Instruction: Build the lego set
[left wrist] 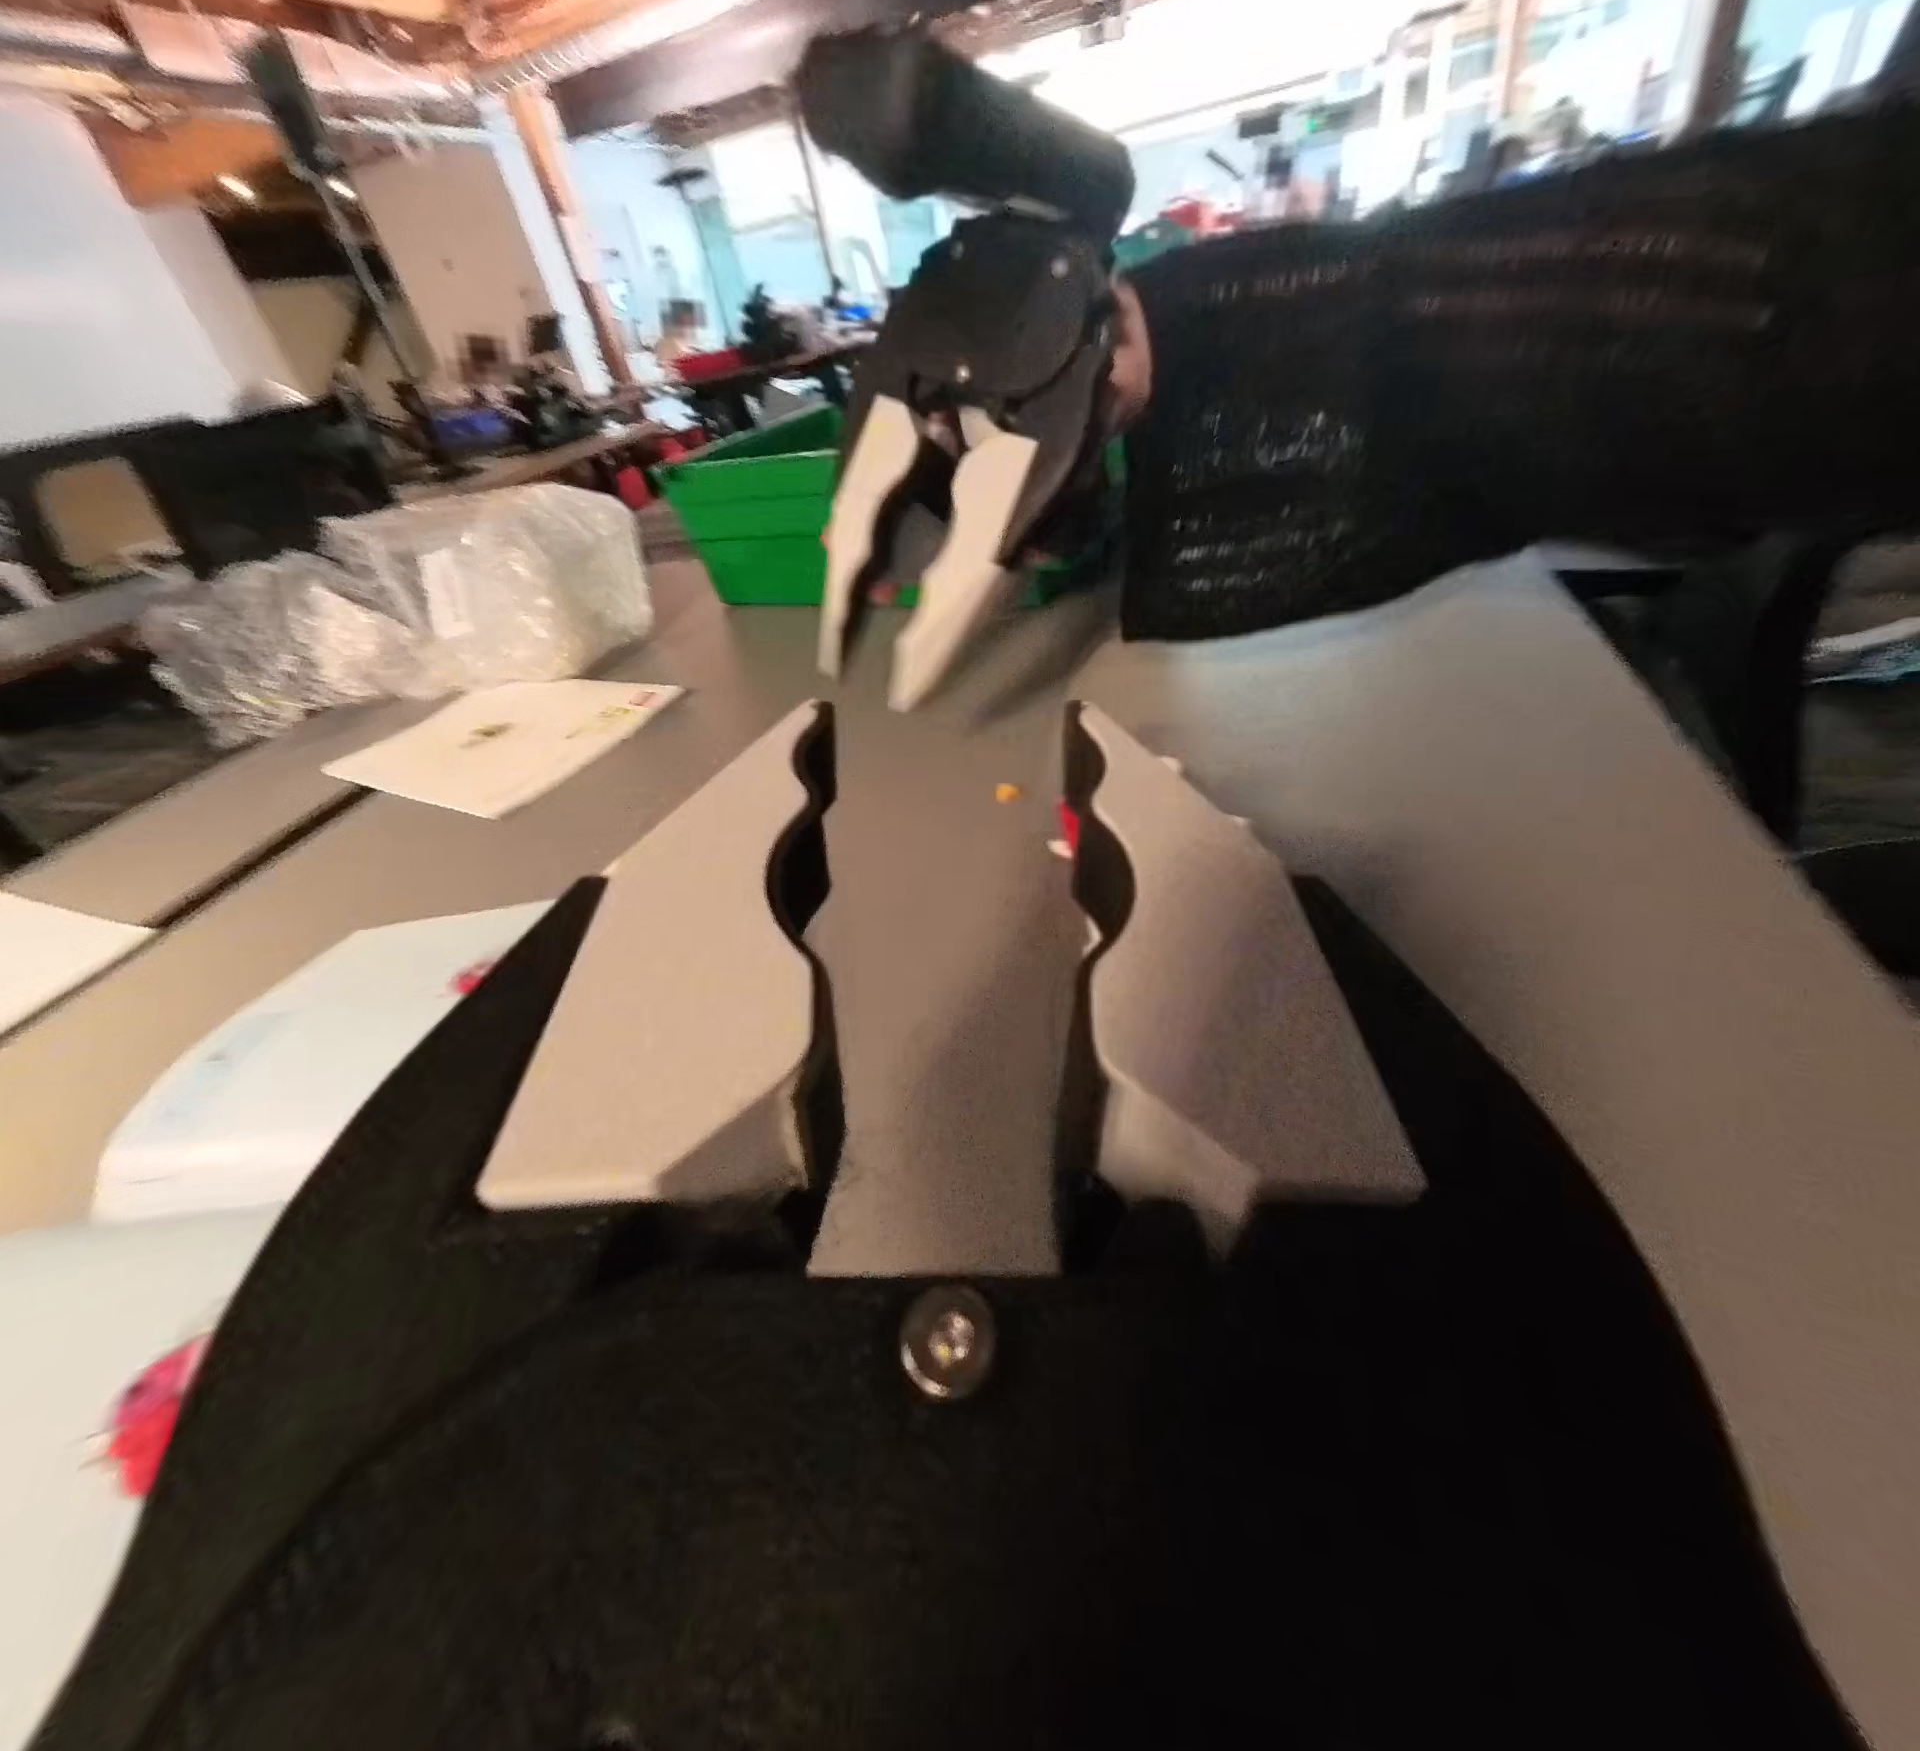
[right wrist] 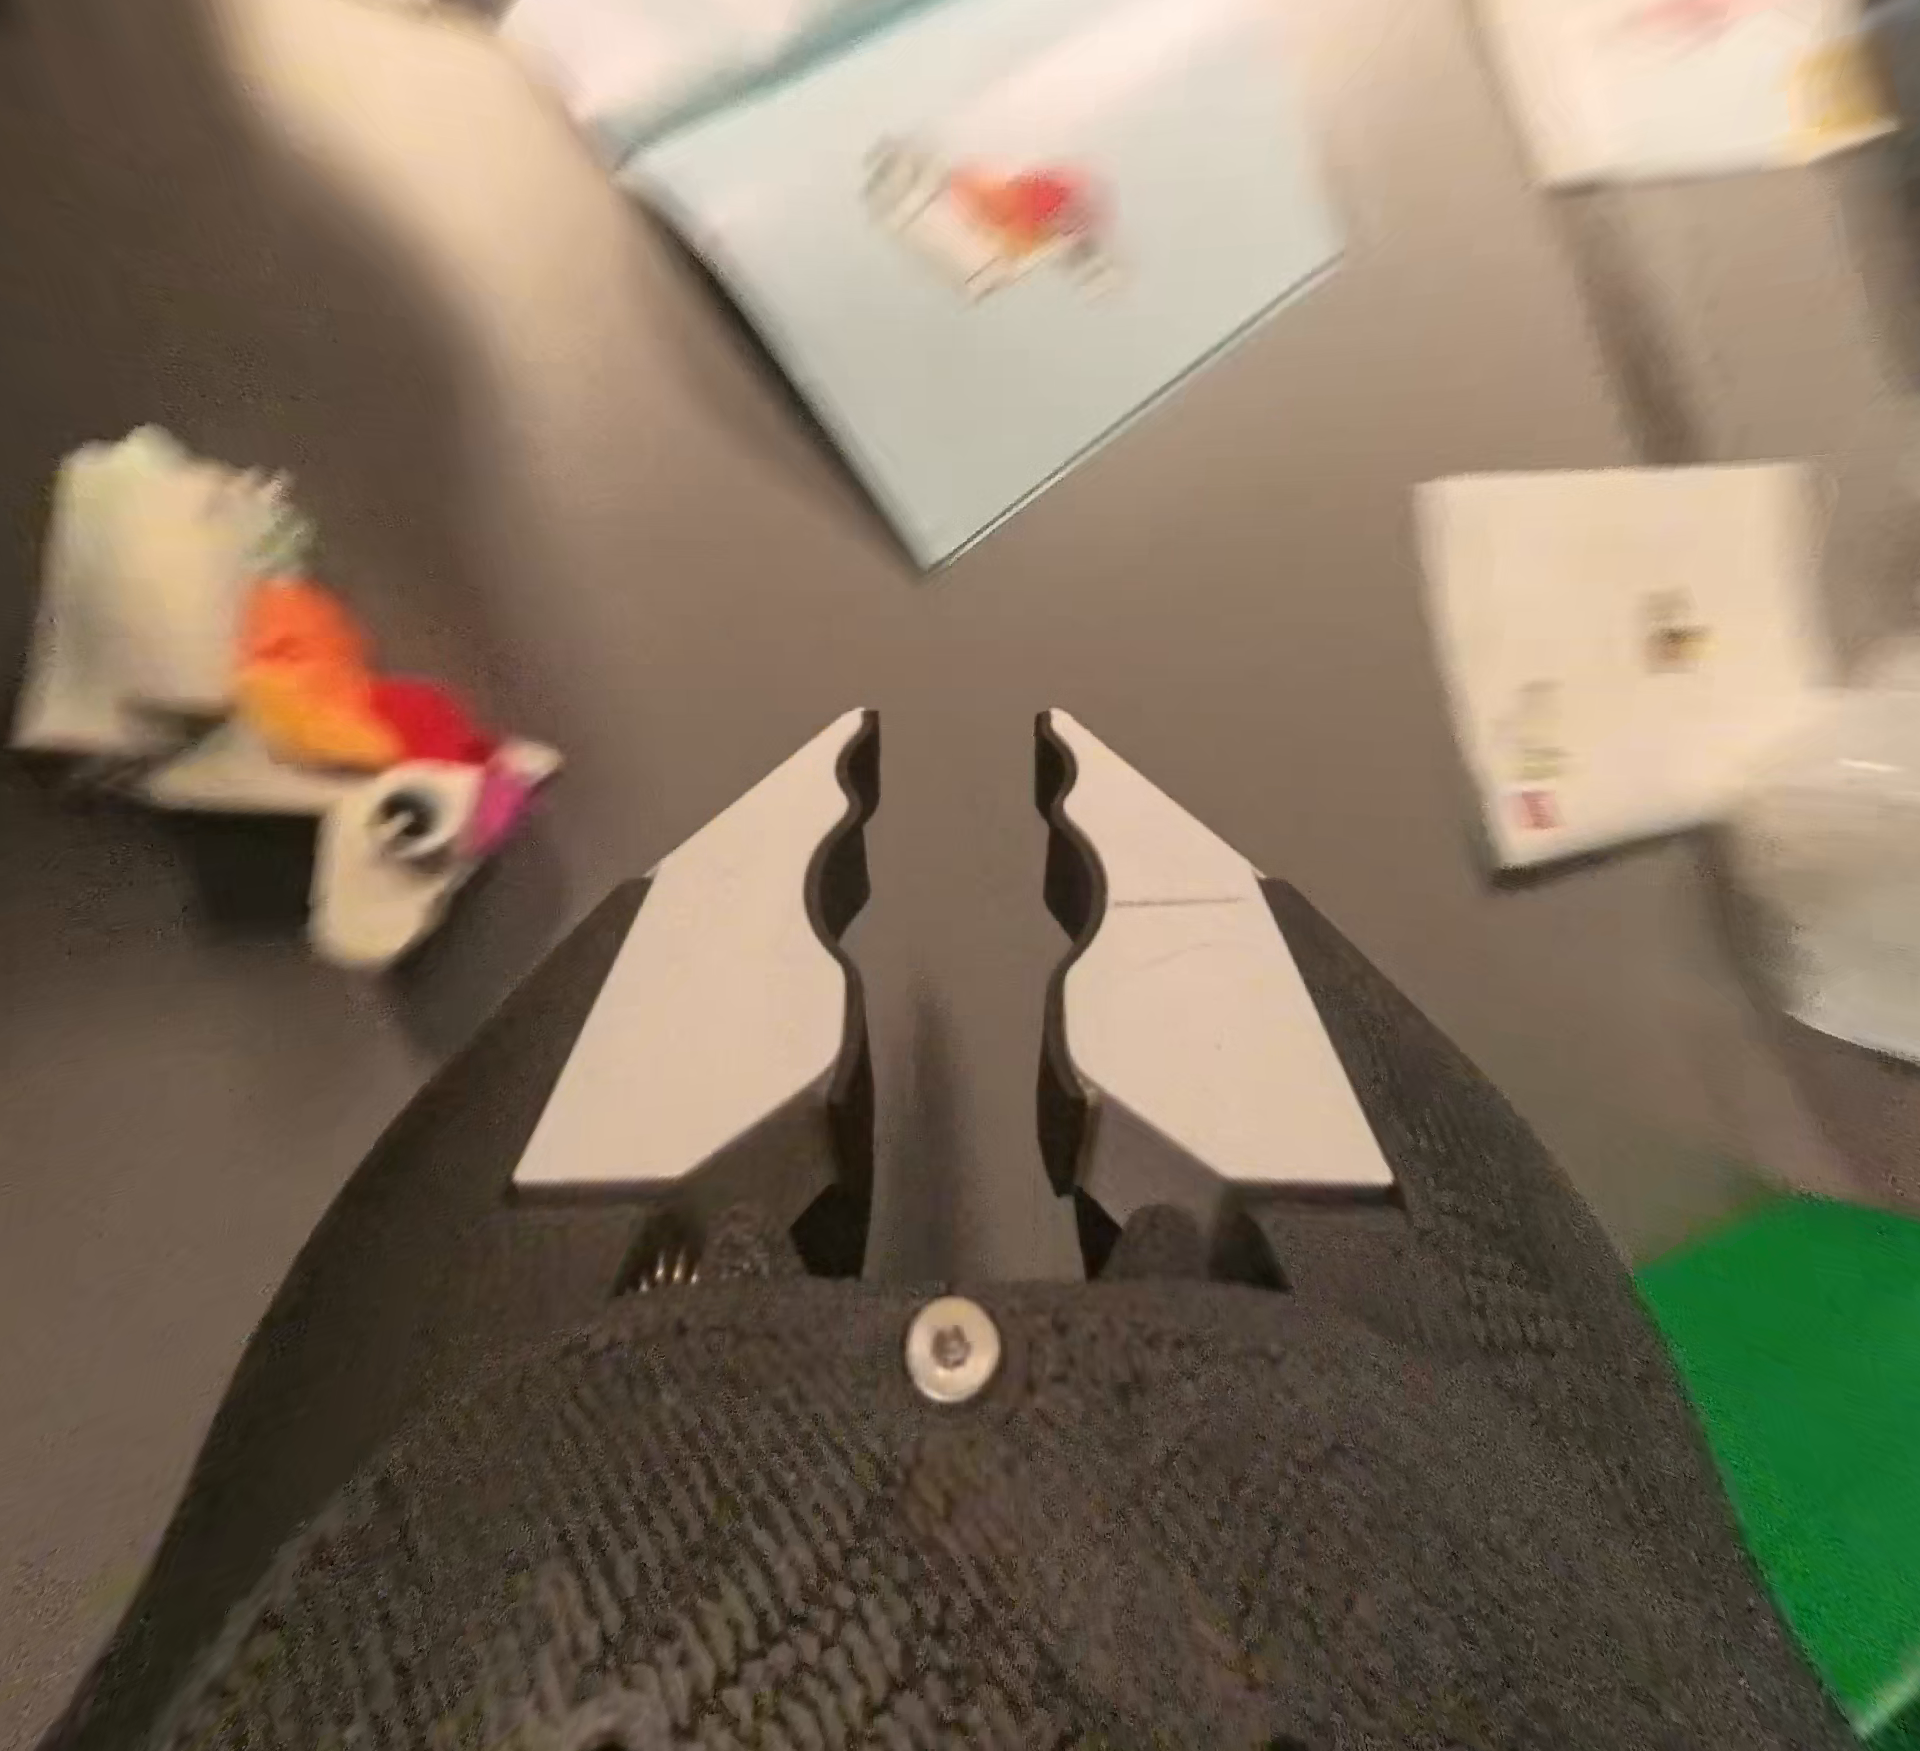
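My left gripper is open and empty, low over the grey table. Small loose pieces lie just ahead of it: an orange one and a red one partly hidden by the right finger. My right gripper is open and empty above the table; it also shows in the left wrist view, pointing down at the table. A partly built lego model, white with orange, red and pink parts, lies to its left. An open light-blue instruction booklet lies ahead. Both views are blurred.
A green bin stands at the table's back; a green surface shows in the right wrist view. White sheets and wrapped plastic bundles lie around. A person's dark sleeve reaches in from the right. Across from one pair of fingers to the other is roughly 15 centimeters.
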The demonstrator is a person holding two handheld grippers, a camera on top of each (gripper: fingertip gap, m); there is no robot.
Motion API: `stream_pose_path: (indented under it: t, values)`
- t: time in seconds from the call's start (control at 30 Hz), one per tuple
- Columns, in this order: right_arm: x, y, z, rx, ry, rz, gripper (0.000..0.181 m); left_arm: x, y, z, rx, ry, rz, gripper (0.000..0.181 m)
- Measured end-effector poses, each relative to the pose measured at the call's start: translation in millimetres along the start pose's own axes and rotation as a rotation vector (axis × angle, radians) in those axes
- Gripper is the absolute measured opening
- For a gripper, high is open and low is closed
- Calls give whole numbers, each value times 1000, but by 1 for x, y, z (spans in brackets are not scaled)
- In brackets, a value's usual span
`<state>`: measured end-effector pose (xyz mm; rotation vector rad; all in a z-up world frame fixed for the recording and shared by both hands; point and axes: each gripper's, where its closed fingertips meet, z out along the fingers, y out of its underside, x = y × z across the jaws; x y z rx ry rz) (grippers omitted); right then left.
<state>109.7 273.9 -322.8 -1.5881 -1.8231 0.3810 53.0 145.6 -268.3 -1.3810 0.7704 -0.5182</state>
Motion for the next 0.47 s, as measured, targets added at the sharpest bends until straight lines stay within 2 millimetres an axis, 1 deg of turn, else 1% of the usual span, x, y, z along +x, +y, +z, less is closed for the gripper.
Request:
stream_pose_path:
  t: [0.03,0.07,0.1,0.13,0.17,0.2,0.27,0.3,0.37,0.47]
  values:
    - [13,-5,-4,123,125,18,28,6,4,2,-21,44,-40,51]
    - [22,-6,-11,223,231,26,28,10,10,6,-57,79,-80,62]
    - [27,-6,-16,298,319,28,28,12,17,9,-105,89,-119,80]
    - [30,-3,-21,348,379,29,28,15,23,12,-152,109,-148,93]
    - [32,-1,-24,387,421,34,28,20,27,14,-188,136,-167,97]
    - [34,0,-28,425,459,46,28,23,31,14,-217,145,-173,99]
    - [42,3,-39,527,548,94,27,28,38,15,-278,160,-142,92]
    - [43,5,-42,565,556,127,26,32,44,16,-316,170,-121,89]
    - [34,7,-40,557,459,169,27,43,55,19,-393,219,-96,83]
    - [21,15,-35,521,371,174,26,52,70,25,-493,276,-69,78]
